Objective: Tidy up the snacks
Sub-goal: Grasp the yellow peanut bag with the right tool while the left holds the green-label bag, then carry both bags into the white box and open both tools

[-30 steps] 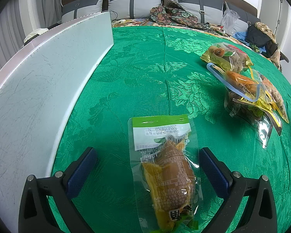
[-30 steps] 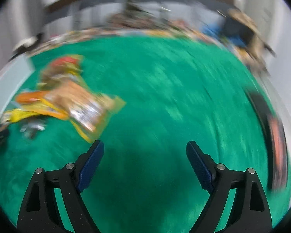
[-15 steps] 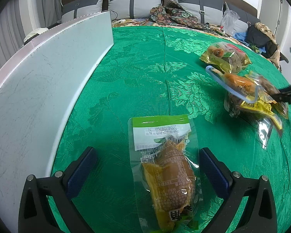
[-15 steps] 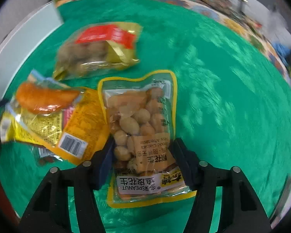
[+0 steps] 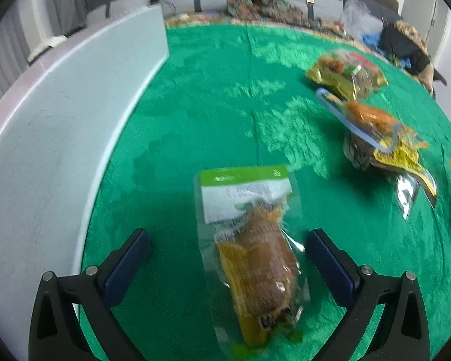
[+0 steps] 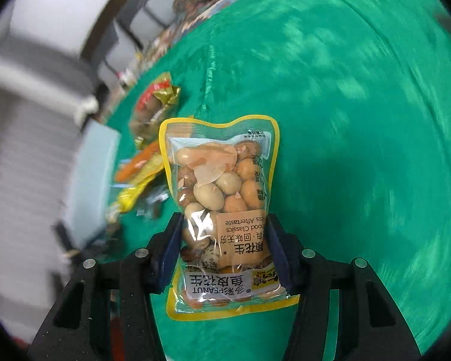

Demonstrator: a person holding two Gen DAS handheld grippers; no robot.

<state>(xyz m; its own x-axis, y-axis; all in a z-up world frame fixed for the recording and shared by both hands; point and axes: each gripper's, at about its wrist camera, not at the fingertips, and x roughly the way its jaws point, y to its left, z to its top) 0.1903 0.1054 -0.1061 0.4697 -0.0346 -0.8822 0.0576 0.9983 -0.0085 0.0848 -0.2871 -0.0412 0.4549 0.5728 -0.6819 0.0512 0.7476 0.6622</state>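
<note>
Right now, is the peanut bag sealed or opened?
Sealed, apparently: the yellow-edged clear peanut bag in the right claw shows an unbroken border.

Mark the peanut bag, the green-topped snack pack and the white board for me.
peanut bag [image 6: 222,180], right wrist view, on the clear window over the nuts.
green-topped snack pack [image 5: 255,258], left wrist view, on the brown snack inside.
white board [image 5: 60,138], left wrist view, on its flat face.
</note>
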